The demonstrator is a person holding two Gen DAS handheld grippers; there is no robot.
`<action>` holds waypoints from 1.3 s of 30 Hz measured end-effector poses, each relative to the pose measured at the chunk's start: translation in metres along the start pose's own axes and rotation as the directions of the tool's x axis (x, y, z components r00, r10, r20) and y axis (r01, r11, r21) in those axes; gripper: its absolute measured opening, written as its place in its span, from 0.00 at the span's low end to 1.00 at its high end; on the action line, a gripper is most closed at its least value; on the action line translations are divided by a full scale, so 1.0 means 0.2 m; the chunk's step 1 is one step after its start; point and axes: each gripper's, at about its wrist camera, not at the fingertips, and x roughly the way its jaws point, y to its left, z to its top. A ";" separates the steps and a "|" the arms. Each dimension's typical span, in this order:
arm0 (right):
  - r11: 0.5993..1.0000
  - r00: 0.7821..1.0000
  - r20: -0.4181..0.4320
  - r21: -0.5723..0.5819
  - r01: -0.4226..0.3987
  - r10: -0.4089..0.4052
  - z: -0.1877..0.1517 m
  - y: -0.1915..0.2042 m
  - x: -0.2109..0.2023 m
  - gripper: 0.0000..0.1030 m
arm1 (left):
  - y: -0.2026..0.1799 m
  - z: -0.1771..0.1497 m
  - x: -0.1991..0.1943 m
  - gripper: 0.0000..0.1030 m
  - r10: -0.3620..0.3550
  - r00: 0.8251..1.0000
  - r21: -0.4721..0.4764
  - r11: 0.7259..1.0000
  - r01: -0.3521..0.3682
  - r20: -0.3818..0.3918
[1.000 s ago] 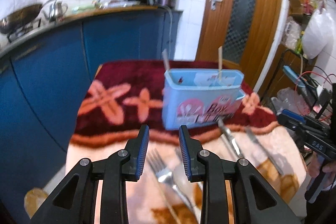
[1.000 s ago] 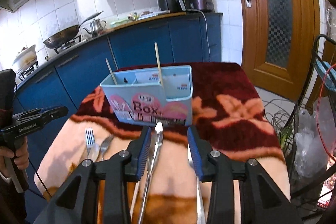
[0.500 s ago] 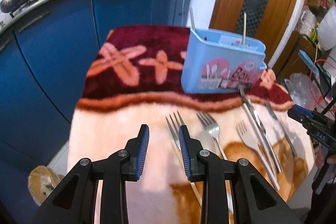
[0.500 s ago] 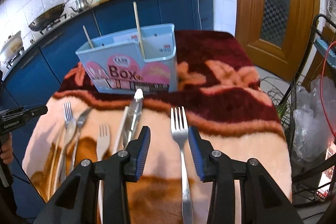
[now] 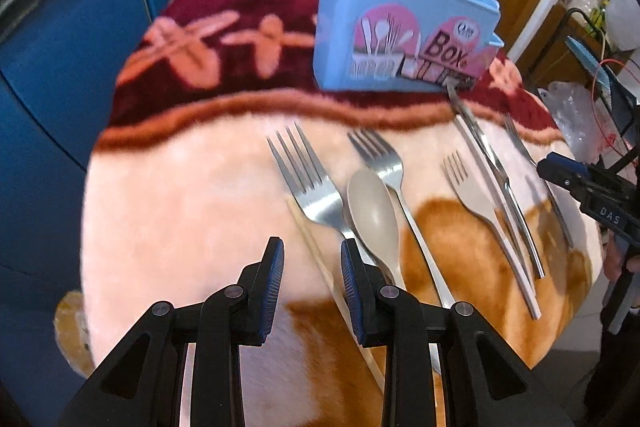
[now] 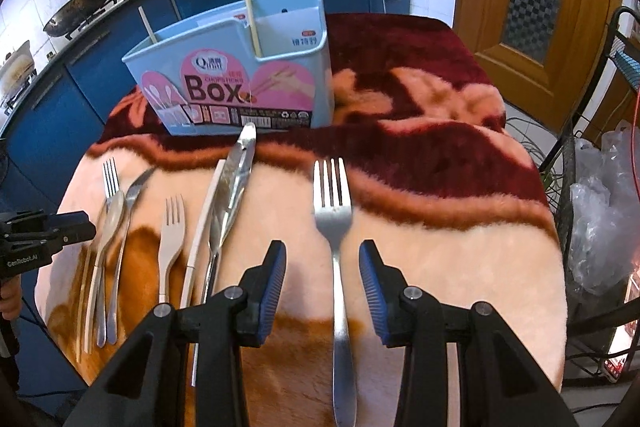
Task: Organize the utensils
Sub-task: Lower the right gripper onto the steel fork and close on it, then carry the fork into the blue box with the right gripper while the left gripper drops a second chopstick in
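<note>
Left wrist view: the left gripper [image 5: 312, 259] hovers with jaws apart and empty over a chopstick [image 5: 320, 259] beside a steel fork [image 5: 310, 183]; the crowded handles risk a double grab. Right wrist view: the right gripper [image 6: 322, 267], jaws parted and empty, straddles a lone fork [image 6: 335, 227], tines toward the blue box [image 6: 240, 83], handle running back; plush blanket [image 6: 460, 259] could make it slip.

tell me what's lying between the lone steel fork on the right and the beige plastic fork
In the right wrist view, metal serving tongs and a white chopstick lie side by side between the steel fork and the beige fork.
</note>
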 end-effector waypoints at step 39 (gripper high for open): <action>0.999 0.946 -0.324 -0.036 0.003 -0.014 0.12 0.06 0.17 0.15 | 0.10 0.03 0.07 0.08 -0.101 0.990 -0.042 0.994 0.098 -0.094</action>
